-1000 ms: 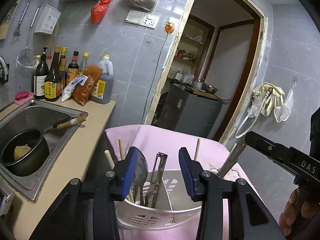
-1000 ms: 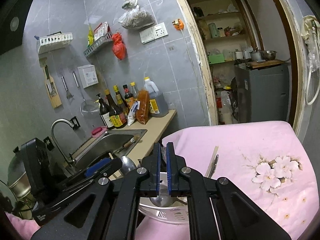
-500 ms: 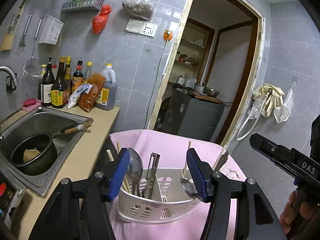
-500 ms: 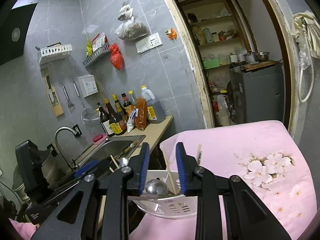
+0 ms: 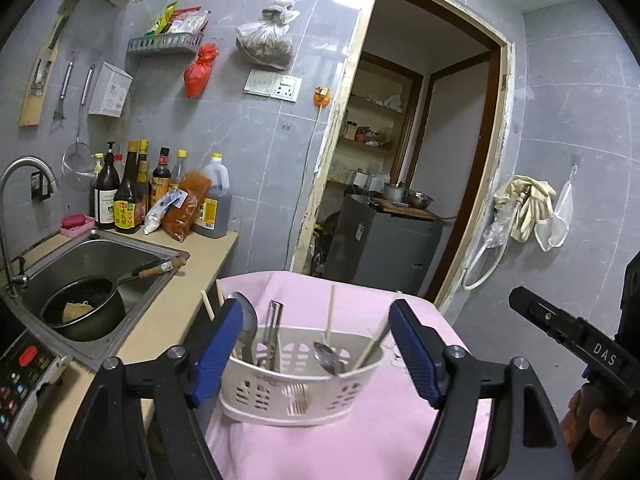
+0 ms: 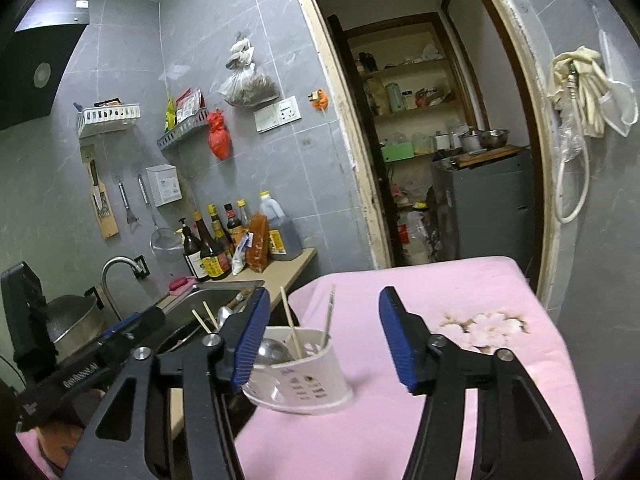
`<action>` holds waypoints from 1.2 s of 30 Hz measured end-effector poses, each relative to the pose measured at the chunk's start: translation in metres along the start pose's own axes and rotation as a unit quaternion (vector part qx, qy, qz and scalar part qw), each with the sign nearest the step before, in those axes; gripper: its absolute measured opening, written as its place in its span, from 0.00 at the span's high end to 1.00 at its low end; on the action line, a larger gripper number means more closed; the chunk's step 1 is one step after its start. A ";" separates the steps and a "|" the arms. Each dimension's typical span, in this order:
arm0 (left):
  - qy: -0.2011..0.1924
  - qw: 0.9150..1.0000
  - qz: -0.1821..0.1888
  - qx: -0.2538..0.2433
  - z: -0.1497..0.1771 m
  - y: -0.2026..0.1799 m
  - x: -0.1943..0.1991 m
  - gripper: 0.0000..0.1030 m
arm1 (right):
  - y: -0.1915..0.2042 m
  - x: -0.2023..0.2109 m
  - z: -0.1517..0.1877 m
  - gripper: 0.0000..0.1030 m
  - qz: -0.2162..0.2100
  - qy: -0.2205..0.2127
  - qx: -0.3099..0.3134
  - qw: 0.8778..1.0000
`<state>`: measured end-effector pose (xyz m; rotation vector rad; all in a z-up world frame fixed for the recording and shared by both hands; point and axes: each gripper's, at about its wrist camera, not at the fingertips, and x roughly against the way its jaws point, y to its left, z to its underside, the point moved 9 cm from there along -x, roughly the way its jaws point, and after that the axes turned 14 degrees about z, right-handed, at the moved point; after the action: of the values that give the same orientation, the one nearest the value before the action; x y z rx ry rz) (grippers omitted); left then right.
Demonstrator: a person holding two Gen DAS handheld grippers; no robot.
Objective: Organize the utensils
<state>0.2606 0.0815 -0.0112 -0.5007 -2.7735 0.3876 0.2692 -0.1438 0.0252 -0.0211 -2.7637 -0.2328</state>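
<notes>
A white plastic utensil basket (image 5: 298, 388) stands on a table with a pink cloth (image 5: 372, 436). It holds a steel ladle (image 5: 246, 326), a peeler (image 5: 274, 328), a spoon (image 5: 328, 356) and several chopsticks (image 5: 330, 312). My left gripper (image 5: 316, 350) is open and empty, its blue pads either side of the basket and nearer than it. My right gripper (image 6: 324, 338) is open and empty, above and behind the basket (image 6: 300, 376). The right gripper's body also shows in the left wrist view (image 5: 568, 332).
A steel sink (image 5: 92, 256) with a black pot (image 5: 82, 312) lies left of the table. Sauce bottles (image 5: 128, 196) stand at the counter's back. An appliance panel (image 5: 24, 380) sits at the lower left. A doorway (image 5: 400, 184) opens behind the table.
Both grippers have pulled back and up from the basket. The right gripper has gone from shut to wide open, and a spoon now lies in the basket's right compartment. The left jaws have widened.
</notes>
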 end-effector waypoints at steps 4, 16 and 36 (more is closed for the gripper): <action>-0.005 1.000 -0.001 0.000 0.006 -0.019 0.019 0.16 | -0.022 0.024 0.007 0.35 0.008 0.003 0.000 1.000; 0.012 0.999 -0.036 -0.010 0.050 -0.063 0.072 0.01 | -0.074 0.090 0.040 0.05 0.040 0.011 0.020 0.999; 0.028 0.997 -0.063 -0.029 0.094 -0.094 0.115 0.01 | -0.107 0.133 0.072 0.02 0.069 0.023 0.033 0.997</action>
<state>0.0985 0.0204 -0.0413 -0.3431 -2.7517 0.2606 0.1150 -0.2392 -0.0103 -0.1872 -2.7083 -0.1045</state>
